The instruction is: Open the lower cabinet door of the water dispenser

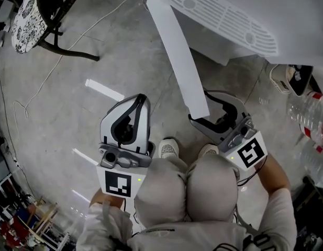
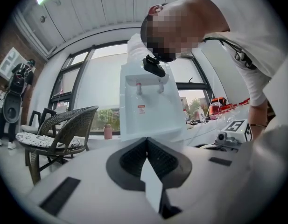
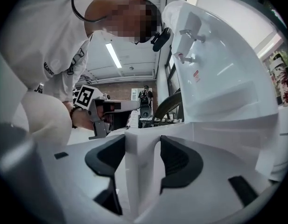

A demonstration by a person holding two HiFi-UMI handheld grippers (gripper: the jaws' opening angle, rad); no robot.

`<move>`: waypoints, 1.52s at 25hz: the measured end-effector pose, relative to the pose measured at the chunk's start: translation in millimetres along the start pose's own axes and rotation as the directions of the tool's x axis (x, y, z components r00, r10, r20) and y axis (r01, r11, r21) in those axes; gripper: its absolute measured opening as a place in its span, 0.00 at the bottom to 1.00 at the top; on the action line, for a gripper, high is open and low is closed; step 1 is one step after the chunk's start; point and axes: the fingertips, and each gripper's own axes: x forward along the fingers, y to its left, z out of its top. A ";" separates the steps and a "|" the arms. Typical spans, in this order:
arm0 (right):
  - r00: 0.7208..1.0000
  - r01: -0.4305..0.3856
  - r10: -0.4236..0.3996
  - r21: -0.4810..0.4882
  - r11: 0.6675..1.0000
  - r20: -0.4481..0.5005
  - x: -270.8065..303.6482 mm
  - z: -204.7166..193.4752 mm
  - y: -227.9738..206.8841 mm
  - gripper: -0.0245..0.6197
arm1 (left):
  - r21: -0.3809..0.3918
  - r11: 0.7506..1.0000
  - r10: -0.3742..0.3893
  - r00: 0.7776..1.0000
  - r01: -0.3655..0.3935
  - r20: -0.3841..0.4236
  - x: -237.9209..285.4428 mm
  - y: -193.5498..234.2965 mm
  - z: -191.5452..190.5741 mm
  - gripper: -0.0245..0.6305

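The white water dispenser (image 1: 224, 14) stands at the upper right of the head view. Its lower cabinet door (image 1: 177, 51) is swung out as a long white panel toward me. My right gripper (image 1: 203, 109) is at the door's free end, and the door's edge (image 3: 141, 171) stands between its jaws. The left pad (image 3: 106, 157) lies against it and a narrow gap shows at the right pad, so this gripper is open. My left gripper (image 1: 140, 98) hovers to the left of the door, apart from it. Its jaws are shut on nothing (image 2: 144, 141) and it faces the dispenser's front (image 2: 148, 111).
A wicker chair with a patterned cushion (image 1: 30, 14) stands at the upper left. A thin white cable (image 1: 46, 82) trails over the concrete floor. Clear plastic bottles (image 1: 308, 114) lie at the right. My knees and shoes (image 1: 169, 148) are just behind the grippers. Another person (image 2: 20, 92) stands far off.
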 end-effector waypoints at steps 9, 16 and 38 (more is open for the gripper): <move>0.993 -0.121 0.121 -0.022 0.992 0.014 33.1 11.5 32.8 0.37 | 0.006 0.999 0.035 0.999 -0.035 0.001 -15.3 15.9 7.3 0.04; 0.984 -0.173 0.172 0.012 0.985 0.042 74.0 12.4 51.8 0.34 | 0.009 0.997 0.082 0.997 -0.082 -0.009 -39.2 31.9 14.7 0.04; 0.995 -0.042 0.032 0.104 0.994 0.096 79.3 16.5 9.3 0.08 | 0.002 0.995 0.101 0.995 -0.101 0.022 -30.6 41.7 22.7 0.04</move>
